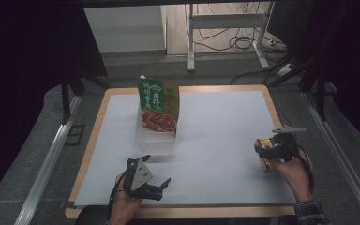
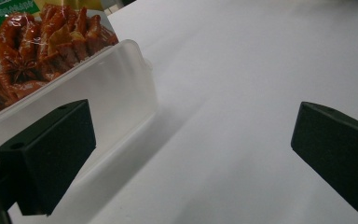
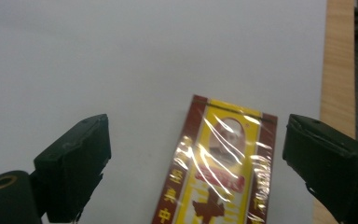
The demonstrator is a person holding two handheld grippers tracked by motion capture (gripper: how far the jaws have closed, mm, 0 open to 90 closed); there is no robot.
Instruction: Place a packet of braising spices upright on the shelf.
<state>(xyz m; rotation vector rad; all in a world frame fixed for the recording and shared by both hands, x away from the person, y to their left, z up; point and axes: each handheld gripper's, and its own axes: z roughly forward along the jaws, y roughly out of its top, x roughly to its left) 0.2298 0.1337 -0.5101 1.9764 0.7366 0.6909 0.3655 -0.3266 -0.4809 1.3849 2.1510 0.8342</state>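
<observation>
The work in hand is a pickup of the wrapped packet (image 3: 219,172), a flat red-and-yellow pack in clear film that lies on the white sheet (image 1: 215,136) near the sheet's right edge. All positions below are given relative to this packet.

Right gripper (image 3: 196,163): it sits directly over the packet, with one jaw on each long side. The jaws stand wide, and neither pad touches the film; a strip of white sheet shows between the left pad and the packet. Nothing is gripped yet. The straddling position is judged to be deliberate: with the jaws across the narrow width, closing should clamp the two long edges squarely. In the high view the right gripper (image 1: 273,151) covers most of the packet (image 1: 265,164), with the holding hand just behind it.

Left gripper (image 1: 143,180): it rests well to the left of the packet, near the front edge of the sheet. Its jaws are wide apart and hold nothing.

Clear plastic box (image 2: 98,88): it stands well to the left of the packet and farther back, just ahead of the left gripper. A printed food bag (image 1: 158,104) stands upright in it, leaning on the box wall. The box is the probable destination for the packet.
</observation>
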